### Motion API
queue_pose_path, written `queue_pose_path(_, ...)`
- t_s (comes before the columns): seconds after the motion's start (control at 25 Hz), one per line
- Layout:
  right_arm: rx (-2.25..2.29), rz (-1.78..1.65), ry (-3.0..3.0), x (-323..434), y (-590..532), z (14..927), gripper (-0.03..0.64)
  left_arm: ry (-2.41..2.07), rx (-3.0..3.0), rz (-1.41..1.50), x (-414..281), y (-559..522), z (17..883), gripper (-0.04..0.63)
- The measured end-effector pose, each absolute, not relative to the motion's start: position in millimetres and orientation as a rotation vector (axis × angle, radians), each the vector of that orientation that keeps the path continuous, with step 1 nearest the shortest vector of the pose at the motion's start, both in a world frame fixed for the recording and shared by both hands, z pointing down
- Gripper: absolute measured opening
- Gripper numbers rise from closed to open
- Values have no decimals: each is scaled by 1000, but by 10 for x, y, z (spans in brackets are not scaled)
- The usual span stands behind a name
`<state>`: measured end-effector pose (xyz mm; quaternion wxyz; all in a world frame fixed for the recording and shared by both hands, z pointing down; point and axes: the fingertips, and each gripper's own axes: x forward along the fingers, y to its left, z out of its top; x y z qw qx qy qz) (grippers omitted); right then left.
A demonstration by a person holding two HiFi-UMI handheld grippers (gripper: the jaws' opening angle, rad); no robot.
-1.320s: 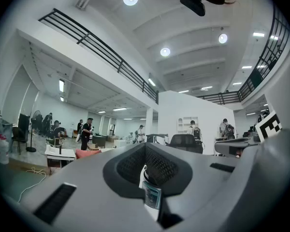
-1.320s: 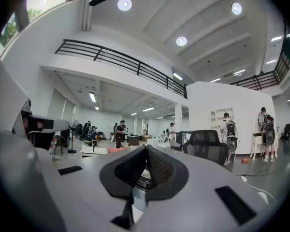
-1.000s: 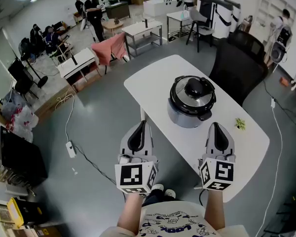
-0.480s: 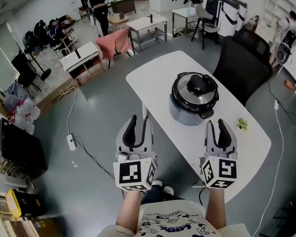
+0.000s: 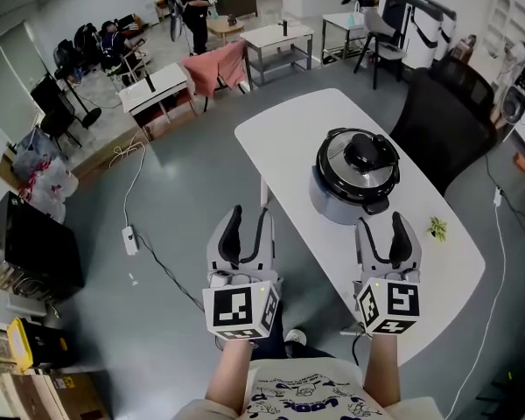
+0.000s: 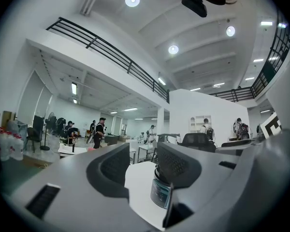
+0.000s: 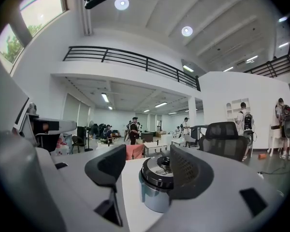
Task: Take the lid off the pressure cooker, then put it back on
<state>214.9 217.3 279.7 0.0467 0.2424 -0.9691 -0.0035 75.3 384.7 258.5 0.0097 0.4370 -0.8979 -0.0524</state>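
Note:
The silver pressure cooker stands on the white table, with its black-knobbed lid on top. Both grippers hover short of it, near the table's front edge. My left gripper is to the cooker's left; its jaws have just been opening and nothing is between them. My right gripper is in front of the cooker, its jaws likewise just opened on nothing. In the right gripper view the cooker shows between the open jaws, some way off. In the left gripper view the cooker peeks out behind the right jaw.
A black office chair stands behind the table. A small green sprig lies on the table at the right. A cable and power strip lie on the floor at the left. Other tables and people are far back.
Both grippers' jaws went from shut to open. The right gripper edged slightly toward the cooker; the left stayed about where it was.

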Motion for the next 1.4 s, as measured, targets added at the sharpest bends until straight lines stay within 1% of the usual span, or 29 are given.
queue_pose_path(0.32,756,-10,-2944,1758,2043,2880,304,-2786,1375,-176,347,3703,2687,187)
queue_pose_path(0.92,1024,-3,-2835,507,1239,3038,319,-2615,1624,-180,-1222,2659,2850,189)
queue_pose_path(1.24,1237,-6,-2714,229,862,3082,321,-2419,1861,-164,-1633,1917,2910,189)
queue_pose_path(1.4,1325,6,-2643,204,737,3150,330,-2312,1961,-153,-1729,1610,2982,189)
